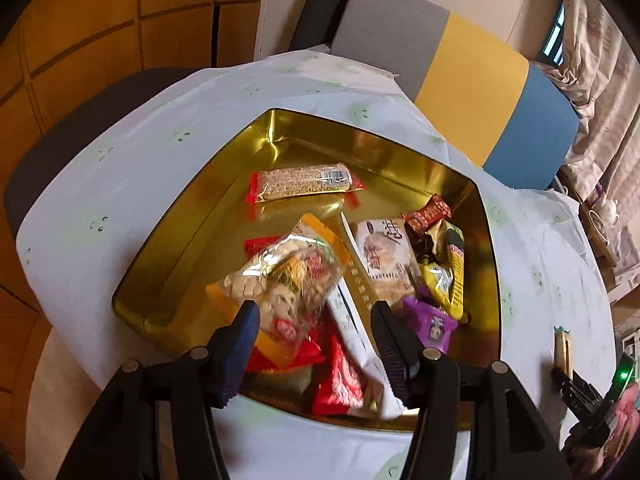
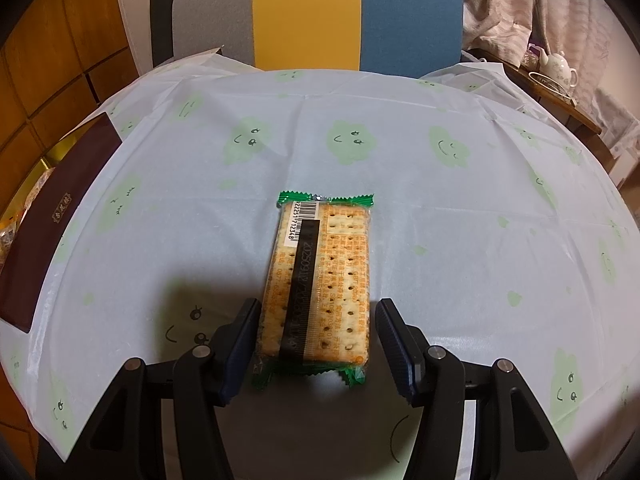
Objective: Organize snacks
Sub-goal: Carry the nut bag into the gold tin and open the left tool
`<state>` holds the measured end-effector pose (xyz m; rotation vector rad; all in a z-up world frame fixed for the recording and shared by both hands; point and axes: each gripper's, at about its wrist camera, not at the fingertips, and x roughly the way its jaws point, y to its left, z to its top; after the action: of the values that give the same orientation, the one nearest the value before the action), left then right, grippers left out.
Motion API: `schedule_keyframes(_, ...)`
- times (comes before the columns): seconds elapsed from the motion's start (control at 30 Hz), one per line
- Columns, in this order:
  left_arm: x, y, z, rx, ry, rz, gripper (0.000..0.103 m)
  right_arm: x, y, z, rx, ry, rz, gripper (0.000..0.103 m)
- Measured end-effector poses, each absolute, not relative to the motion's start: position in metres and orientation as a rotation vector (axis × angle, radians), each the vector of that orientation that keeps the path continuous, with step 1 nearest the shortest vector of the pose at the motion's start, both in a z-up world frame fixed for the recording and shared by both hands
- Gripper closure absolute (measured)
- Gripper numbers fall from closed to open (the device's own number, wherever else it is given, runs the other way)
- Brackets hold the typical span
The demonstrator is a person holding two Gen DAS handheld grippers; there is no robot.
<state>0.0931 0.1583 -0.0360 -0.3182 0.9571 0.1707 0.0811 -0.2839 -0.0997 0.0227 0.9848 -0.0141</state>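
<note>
my left gripper (image 1: pixel 316 320) hangs over the gold tin (image 1: pixel 280 128), jaws released; a peanut bag (image 1: pixel 280 276) sits just beyond the left finger and i can't tell whether it touches. more snacks lie heaped in the tin's near half, with a sesame bar (image 1: pixel 306 180) alone further back.

my right gripper (image 2: pixel 316 320) straddles a cracker pack (image 2: pixel 320 280) lying flat on the table; there's a clear gap at the right finger, the left finger is right against the wrapper, so it's released, not clenched.

the table wears a pale cloth (image 2: pixel 400 200) printed with green smiling blobs. the tin's dark red lid (image 2: pixel 52 216) lies at the left edge. beyond are a grey, yellow and blue chair (image 2: pixel 320 8), orange wood panels (image 1: pixel 80 20) left, curtains (image 2: pixel 540 0) and a teapot (image 2: pixel 558 64) right.
</note>
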Motion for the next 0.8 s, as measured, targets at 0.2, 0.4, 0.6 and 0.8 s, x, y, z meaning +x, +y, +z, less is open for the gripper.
schedule_keyframes(0.2,0.080,0.144,-0.031,-0.297,0.945,0.151,0.044,0.080,-0.282,-0.098,0.030,0.990,-0.023,0.045)
schedule_keyframes(0.4,0.070,0.133,-0.025,-0.270,0.929,0.128,0.044,0.079,-0.279,-0.096,0.025,1.012,-0.027,0.048)
schedule_keyframes(0.6,0.062,0.128,-0.021,-0.241,0.914,0.111,0.044,0.078,-0.277,-0.093,0.030,1.039,-0.034,0.052)
schedule_keyframes(0.8,0.058,0.129,-0.021,-0.243,0.911,0.103,0.044,0.079,-0.275,-0.090,0.061,1.054,-0.030,0.054)
